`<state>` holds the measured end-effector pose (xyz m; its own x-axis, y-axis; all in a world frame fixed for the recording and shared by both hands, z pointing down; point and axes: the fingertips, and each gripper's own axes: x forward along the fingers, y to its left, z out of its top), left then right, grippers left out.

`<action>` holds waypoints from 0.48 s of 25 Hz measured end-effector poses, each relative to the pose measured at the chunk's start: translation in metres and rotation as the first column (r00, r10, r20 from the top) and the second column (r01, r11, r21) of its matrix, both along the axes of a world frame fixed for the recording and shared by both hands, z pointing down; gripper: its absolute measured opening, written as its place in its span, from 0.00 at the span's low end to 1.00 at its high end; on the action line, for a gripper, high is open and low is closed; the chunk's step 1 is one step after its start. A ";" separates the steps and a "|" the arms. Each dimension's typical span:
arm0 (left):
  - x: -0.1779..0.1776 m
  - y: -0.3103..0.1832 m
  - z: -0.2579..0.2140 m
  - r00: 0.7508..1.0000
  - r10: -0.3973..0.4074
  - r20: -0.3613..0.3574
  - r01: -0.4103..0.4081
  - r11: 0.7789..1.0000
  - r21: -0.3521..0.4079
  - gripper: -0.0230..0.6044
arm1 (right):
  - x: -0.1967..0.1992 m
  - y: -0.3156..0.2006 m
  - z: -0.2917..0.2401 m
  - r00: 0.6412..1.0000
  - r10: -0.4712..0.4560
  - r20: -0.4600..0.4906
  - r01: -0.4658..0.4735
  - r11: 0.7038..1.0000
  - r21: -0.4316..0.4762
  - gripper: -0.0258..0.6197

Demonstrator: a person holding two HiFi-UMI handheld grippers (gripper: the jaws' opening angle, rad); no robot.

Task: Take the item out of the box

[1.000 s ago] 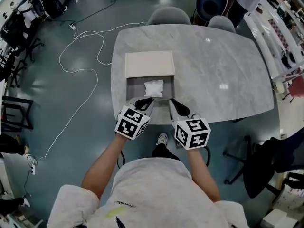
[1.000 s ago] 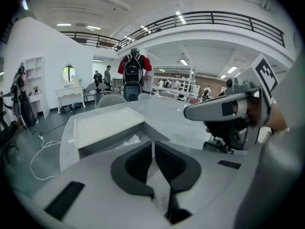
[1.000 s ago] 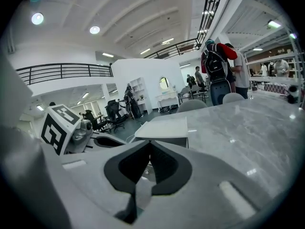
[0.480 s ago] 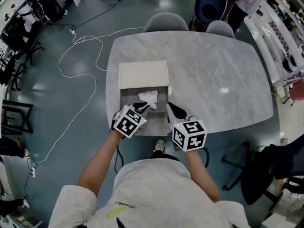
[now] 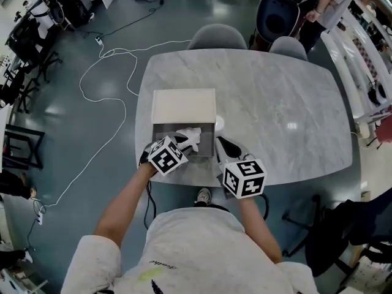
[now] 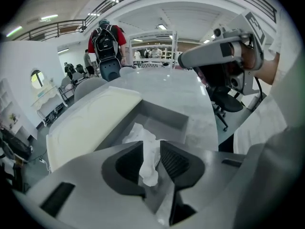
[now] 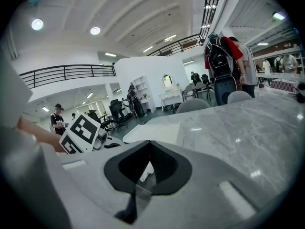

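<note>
- On the near left part of the grey marbled oval table (image 5: 275, 103), right in front of the person, sits the work; the spot puts it within easy reach of both arms.
- Flat behind it lies the cream flat lid (image 5: 184, 106), touching the far edge of the box, probably parked there so the opening stays free.
- Next comes the shallow grey box (image 5: 168, 130), open on top, with both tools at its near side.
- At the box's right near corner hovers the right gripper (image 7: 148, 144), its jaws closed together on nothing. It looks held aside as a spare, perhaps ready to steady the box.
- Over the box's near half the left gripper (image 6: 151, 147) has its jaws pinched narrowly on the item, gripping a fold so the soft stuff can hang.
- Smallest is the white crumpled wad (image 6: 138, 133) of paper or cloth. It is caught between the left jaws and trails down towards the box floor. I judge it partly lifted and not yet clear of the box.
</note>
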<state>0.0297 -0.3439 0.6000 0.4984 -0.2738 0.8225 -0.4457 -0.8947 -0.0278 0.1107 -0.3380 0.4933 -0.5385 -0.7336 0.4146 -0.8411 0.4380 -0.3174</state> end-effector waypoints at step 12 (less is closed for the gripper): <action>0.002 0.000 0.028 0.961 0.166 0.219 -0.166 0.986 -0.017 0.17 | 0.015 -0.013 0.005 0.999 0.009 0.031 -0.008 1.000 -0.008 0.05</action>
